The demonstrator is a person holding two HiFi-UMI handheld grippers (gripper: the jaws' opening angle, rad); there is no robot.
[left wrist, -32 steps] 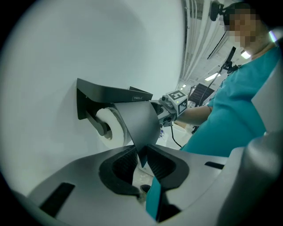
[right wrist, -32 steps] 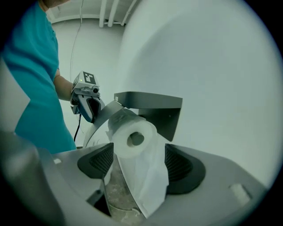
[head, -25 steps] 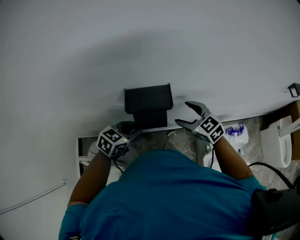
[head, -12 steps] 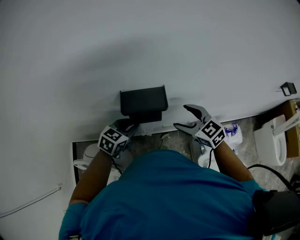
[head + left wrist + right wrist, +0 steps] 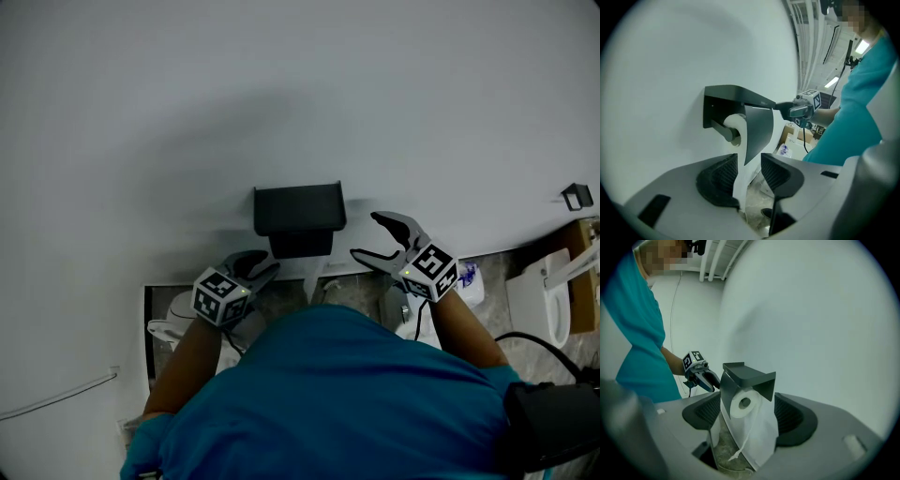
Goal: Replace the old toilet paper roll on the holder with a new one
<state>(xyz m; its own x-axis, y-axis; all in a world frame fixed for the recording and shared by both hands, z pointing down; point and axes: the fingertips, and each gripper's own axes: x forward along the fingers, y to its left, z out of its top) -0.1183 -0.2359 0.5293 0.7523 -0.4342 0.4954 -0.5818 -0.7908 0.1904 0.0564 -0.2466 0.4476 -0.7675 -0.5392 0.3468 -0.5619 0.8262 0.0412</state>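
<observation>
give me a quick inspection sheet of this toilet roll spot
surface: white wall; speckled floor below
job's things: black holder on the wall, white roll on its spindle, paper tail hanging down
clutter: white package with blue print on the floor
grippers: left gripper open, jaws just opened, paper tail hanging between them unpinched; right gripper open, empty, beside the holder
cables: black cable at lower right; thin white cable along the wall at left
surroundings: white toilet at the right
</observation>
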